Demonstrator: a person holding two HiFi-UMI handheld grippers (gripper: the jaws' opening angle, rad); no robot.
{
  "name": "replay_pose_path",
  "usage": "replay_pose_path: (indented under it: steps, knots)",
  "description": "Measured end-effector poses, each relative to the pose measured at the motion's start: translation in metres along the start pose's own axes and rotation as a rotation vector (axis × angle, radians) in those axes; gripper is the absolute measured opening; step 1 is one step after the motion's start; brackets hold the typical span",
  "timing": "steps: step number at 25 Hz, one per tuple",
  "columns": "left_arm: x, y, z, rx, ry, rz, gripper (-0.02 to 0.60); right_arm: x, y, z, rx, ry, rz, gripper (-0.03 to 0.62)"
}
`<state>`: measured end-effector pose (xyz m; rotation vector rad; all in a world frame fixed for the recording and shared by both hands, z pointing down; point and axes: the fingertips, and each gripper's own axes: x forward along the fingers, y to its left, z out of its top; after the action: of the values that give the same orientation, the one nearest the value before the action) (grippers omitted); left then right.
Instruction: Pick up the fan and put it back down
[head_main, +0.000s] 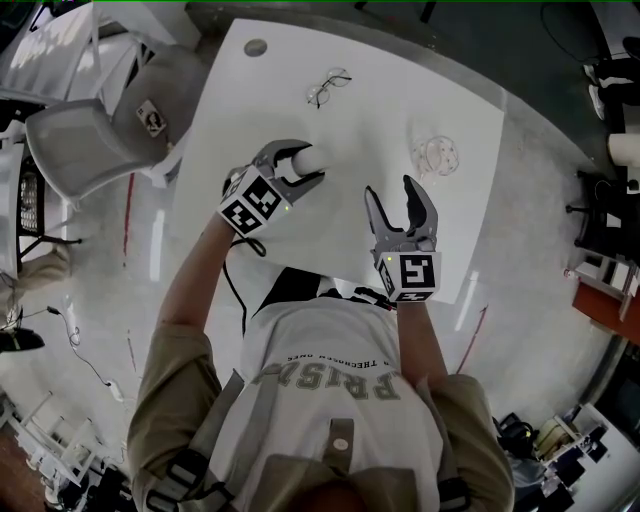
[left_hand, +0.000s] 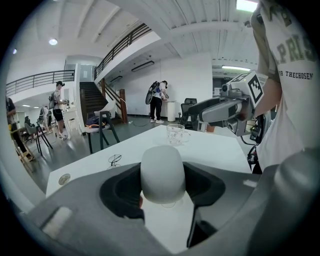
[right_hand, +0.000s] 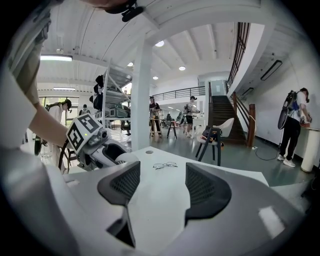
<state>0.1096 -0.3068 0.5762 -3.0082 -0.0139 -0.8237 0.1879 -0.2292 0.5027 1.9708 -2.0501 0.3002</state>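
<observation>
1. The fan (head_main: 308, 158), a small white thing with a rounded top, is between the jaws of my left tongs (head_main: 310, 166), over the left half of the tabletop (head_main: 380, 110).
2. In the left gripper view both dark pads lie against its sides, so these tongs are clamped on it at about half spread. I cannot tell whether its foot rests on the tabletop or hangs just clear of it.
3. My right tongs (head_main: 390, 195) are near the front edge, to the right of the fan and apart from it. Their jaws stand wide with only bare tabletop between them.
4. The right gripper view shows my left tongs and the fan off to its left.
5. A clear glass mug (head_main: 438, 155) stands beyond my right tongs, on the right part of the tabletop.
6. A pair of glasses (head_main: 328, 87) lies farther back, beyond the fan and well apart from it.
7. A small round disc (head_main: 256, 47) sits near the far left corner.
8. A grey chair (head_main: 90, 140) stands off the tabletop's left side.
</observation>
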Motion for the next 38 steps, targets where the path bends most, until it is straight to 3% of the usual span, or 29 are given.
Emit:
replay_pose_path:
  steps: [6, 21, 27, 38]
  knots:
    - [-0.002, 0.006, 0.009, -0.003, -0.027, 0.030, 0.308, 0.001, -0.001, -0.001, 0.004, -0.001, 0.001, 0.258]
    - [-0.021, -0.002, 0.012, -0.007, -0.024, 0.090, 0.310, -0.012, -0.001, -0.001, 0.017, -0.016, 0.012, 0.258]
    - [-0.040, -0.007, 0.013, -0.052, -0.039, 0.171, 0.310, -0.021, 0.006, -0.001, -0.007, -0.021, 0.034, 0.258]
    - [-0.088, -0.020, 0.001, -0.212, -0.111, 0.376, 0.310, -0.042, 0.020, 0.008, -0.022, -0.061, 0.058, 0.259]
